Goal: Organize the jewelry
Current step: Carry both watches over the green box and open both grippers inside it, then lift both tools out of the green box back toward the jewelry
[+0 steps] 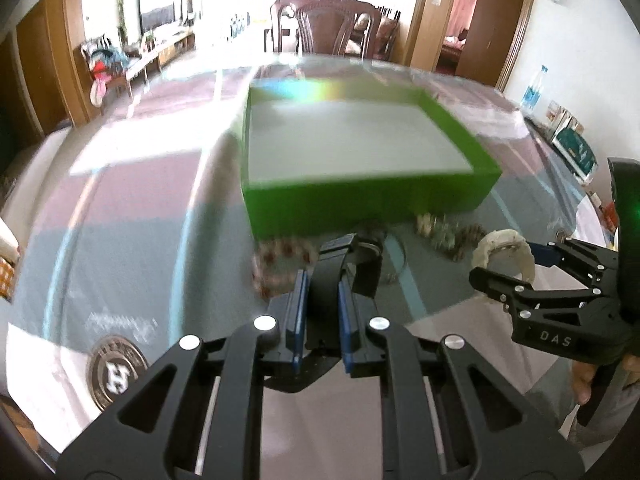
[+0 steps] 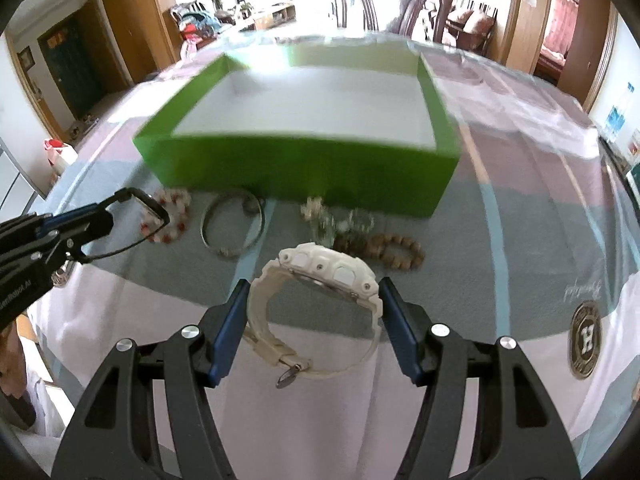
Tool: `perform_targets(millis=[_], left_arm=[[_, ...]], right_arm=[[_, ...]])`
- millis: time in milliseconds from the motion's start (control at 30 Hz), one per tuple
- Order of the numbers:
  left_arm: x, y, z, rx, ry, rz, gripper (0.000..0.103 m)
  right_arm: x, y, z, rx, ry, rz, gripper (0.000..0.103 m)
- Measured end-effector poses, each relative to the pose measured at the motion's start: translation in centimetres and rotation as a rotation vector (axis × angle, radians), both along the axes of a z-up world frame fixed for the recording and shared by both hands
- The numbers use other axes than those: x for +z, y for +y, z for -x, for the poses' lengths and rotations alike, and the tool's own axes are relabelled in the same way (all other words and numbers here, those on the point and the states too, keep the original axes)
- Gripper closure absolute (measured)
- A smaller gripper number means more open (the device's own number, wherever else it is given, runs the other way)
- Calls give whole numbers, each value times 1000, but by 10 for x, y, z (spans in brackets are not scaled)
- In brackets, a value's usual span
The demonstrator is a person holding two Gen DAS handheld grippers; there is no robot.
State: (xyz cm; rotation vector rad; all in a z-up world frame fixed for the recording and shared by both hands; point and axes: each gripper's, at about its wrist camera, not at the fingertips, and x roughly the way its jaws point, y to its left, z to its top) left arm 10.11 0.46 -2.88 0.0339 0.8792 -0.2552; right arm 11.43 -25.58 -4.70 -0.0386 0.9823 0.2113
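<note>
My left gripper (image 1: 322,280) is shut on a black watch (image 1: 360,268), held off the cloth in front of the green box (image 1: 360,200). In the right wrist view that gripper (image 2: 100,220) comes in from the left with the watch's black loop (image 2: 138,200). My right gripper (image 2: 314,300) is shut on a white watch (image 2: 332,268), its pads on the case and the strap. In the left wrist view it is the gripper (image 1: 508,264) at the right. On the cloth by the box lie a red-and-white bead bracelet (image 2: 172,216), a silver bangle (image 2: 234,224), a pale green bead bracelet (image 2: 336,220) and a brown bead bracelet (image 2: 392,250).
The green box (image 2: 304,176) has a white bare floor and stands mid-table on a striped pink, blue and white cloth (image 2: 520,220). A dark wooden chair (image 1: 324,24) is behind the table. A bottle (image 1: 534,88) and packages (image 1: 576,148) are at the right edge.
</note>
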Motion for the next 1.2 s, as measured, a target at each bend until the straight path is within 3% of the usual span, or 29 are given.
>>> perform_targets(millis=[233,367,467,600,767,833,867,967,1200], left_arm=[[64,-3,-14,11,-175,-38,89],[81,-7,-39,17,-214,-29,89],[73,-15,-67,14,-198,-42,89],[37,-21,-109,36,-97,-62,89],[8,-21,-134,42,-17,-50,89],[6,-19,-136,48,-16,-40,85],[6,-18,-137,51,-21,-36,73],[14,-14,-128,69,-56,-38,54],[24,-5,-78,87,-75,-69,51]], right_arm=[[65,-11,-18,-67,-184,-3,39],[84,-11,-49,-110,-259,28,39],[69,-5,-80,-124,-233,70,39],[31,1,-114,-125,-150,86,39],[4,2,-127,-125,-88,59,39],[4,2,-126,-125,-85,47,38],[8,2,-123,-124,-97,48,37],[26,-4,-109,-123,-149,37,26],[49,-26,-49,-115,-177,39,25]])
